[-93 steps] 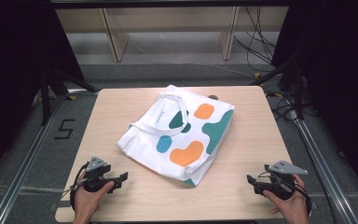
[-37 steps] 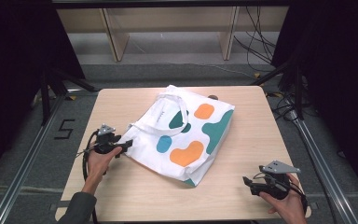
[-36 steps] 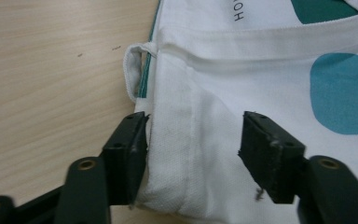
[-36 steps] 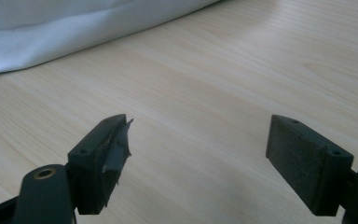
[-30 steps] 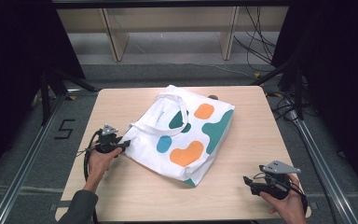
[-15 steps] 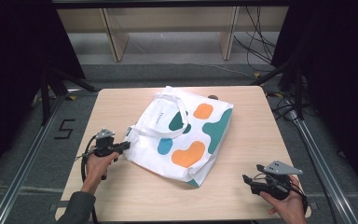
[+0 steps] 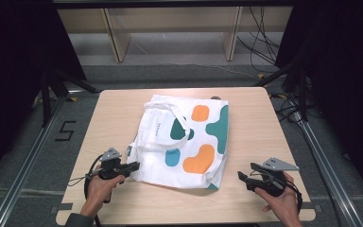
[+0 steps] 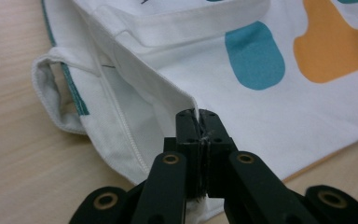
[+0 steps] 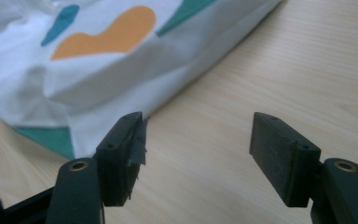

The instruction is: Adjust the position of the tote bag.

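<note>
Cotton tote bag (image 7: 184,139): limp, light, mid-table, near you.
Left gripper (image 8: 196,116): clenched on bag's folded hem; you hold it well.
Right gripper (image 9: 196,158): jaws just narrowing, nothing between; take the near corner.

A black "5" on the grey floor (image 7: 33,142) left of the table (image 7: 108,113).

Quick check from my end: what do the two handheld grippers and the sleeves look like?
Both grippers, left and right, are black with two flat-padded jaws, brass-coloured pivot pins and a grey three-cornered top plate. A black cable loops from the left one. A dark sleeve edge shows at the left forearm.
</note>
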Motion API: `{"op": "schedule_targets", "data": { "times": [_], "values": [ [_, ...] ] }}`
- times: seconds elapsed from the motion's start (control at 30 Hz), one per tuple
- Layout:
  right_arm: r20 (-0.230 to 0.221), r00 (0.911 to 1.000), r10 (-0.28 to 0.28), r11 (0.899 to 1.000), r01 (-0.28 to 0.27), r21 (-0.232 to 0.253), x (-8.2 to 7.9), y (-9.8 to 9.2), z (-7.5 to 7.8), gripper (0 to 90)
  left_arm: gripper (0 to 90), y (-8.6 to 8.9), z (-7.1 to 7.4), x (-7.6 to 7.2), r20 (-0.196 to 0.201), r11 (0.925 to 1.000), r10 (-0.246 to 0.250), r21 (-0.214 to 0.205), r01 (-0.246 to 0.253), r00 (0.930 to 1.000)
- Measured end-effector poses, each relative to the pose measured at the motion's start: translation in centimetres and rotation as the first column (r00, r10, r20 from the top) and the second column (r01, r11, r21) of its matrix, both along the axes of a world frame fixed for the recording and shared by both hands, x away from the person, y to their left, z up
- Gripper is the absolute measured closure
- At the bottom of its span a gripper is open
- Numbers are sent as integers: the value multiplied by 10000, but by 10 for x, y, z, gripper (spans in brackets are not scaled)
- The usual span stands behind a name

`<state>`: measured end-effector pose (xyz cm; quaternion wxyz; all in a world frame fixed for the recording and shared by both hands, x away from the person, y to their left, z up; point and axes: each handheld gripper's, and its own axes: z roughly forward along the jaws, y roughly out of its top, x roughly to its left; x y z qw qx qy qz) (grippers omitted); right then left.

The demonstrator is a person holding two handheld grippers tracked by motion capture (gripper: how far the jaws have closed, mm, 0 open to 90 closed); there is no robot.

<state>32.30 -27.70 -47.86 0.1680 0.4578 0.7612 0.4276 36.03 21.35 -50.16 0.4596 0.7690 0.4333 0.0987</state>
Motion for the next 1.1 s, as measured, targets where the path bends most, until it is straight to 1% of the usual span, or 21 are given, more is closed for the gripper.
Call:
{"op": "schedule_targets", "data": {
  "times": [0.1,0.2,0.23,0.3,0.33,0.43,0.5,0.53,0.6,0.67,0.7,0.73,0.77,0.8,0.87,0.9,0.93,1.0,1.03,1.07,1.1],
  "values": [
    [216,9996,177,9998,-178,31,5,13,4,351,872,-6,0,-8,-2,9998,-216,2,216,9998],
    [124,9998,146,9999,-147,74,9,21,6,345,870,-16,-1,-19,45,9990,-445,76,445,9990],
    [353,9984,437,9989,-442,145,15,26,6,341,868,-23,0,-25,29,9983,-572,95,572,9984],
    [260,9987,439,9990,-440,21,16,29,7,340,865,-24,0,-27,29,9976,-673,150,672,9977],
    [-6,9991,421,9989,-421,206,18,36,8,334,863,-30,0,-32,56,9973,-708,209,707,9975],
    [-92,9991,414,9984,-410,391,17,42,8,325,858,-34,-1,-36,1,9964,-837,126,837,9965],
    [-134,9983,570,9982,-568,168,18,44,10,309,856,-36,-1,-38,11,9943,-1036,236,1035,9946],
    [-520,9979,398,9987,-381,338,18,47,9,279,852,-38,-1,-40,16,9942,-1064,155,1063,9943],
    [-676,9974,253,9989,-225,416,18,50,7,273,849,-40,0,-41,136,9911,-1284,361,1278,9916],
    [-752,9969,249,9997,-254,-46,22,48,3,248,845,-43,0,-43,111,9912,-1294,306,1290,9915],
    [-1209,9926,61,10000,-52,83,23,50,1,251,841,-43,0,-43,35,9902,-1367,278,1365,9906],
    [-1209,9926,61,10000,-52,83,23,50,1,251,840,-43,0,-43,35,9902,-1367,278,1365,9906],
    [-1160,9931,182,9998,-188,-45,26,49,-2,289,840,-44,-1,-45,-71,9918,-1270,111,1271,9919],
    [-1325,9905,378,9987,-421,-295,28,48,-4,401,834,-44,-1,-45,-26,9891,-1458,220,1458,9893],
    [-1502,9878,410,9989,-439,-159,29,49,-7,443,833,-46,0,-46,-71,9891,-1443,276,1445,9895],
    [-1413,9871,751,9960,-812,-382,31,49,-11,520,832,-46,0,-47,-106,9890,-1451,267,1454,9894],
    [-1640,9844,642,9961,-731,-488,31,50,-10,543,830,-47,0,-47,-96,9881,-1515,260,1517,9884],
    [-1430,9855,910,9891,-1061,-1021,33,50,-11,667,828,-52,0,-51,-141,9861,-1651,151,1653,9862],
    [-1430,9855,910,9891,-1061,-1021,33,50,-11,667,823,-52,0,-51,-141,9861,-1651,151,1653,9862],
    [-1272,9870,983,9877,-1124,-1086,35,48,-9,756,819,-56,-1,-54,-94,9848,-1724,175,1726,9850],
    [-1084,9894,968,9874,-1091,-1143,36,46,-8,780,818,-60,-1,-56,-104,9830,-1828,151,1830,9831]
  ]
}}
